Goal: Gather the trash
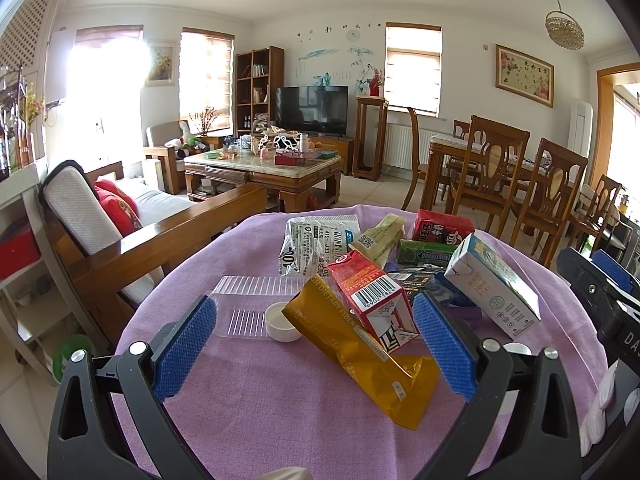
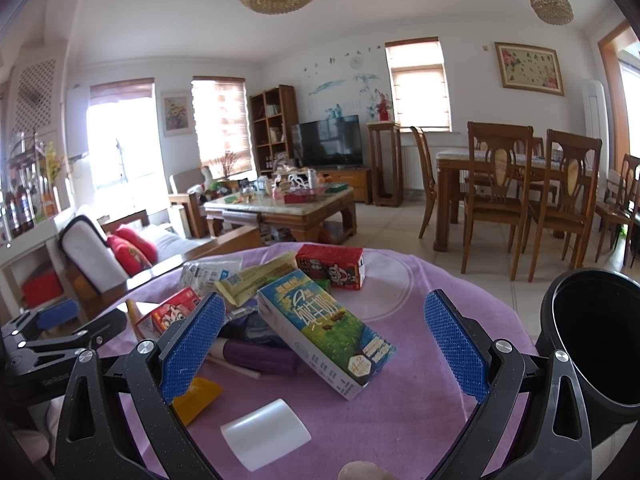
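Left hand-held gripper [image 1: 316, 344]: wide, empty; close yours squarely on the red carton [image 1: 370, 296].
Right hand-held gripper [image 2: 324, 344]: wide, empty.
Bin [image 2: 592, 344]: lower right.

Each tool — the left tool [image 1: 316, 354] and the right tool [image 2: 324, 346] — is being shown as a black frame with triangular cut-outs, silver screws at the joints, and blue, finely textured pads [image 1: 185, 348] on both fingers.
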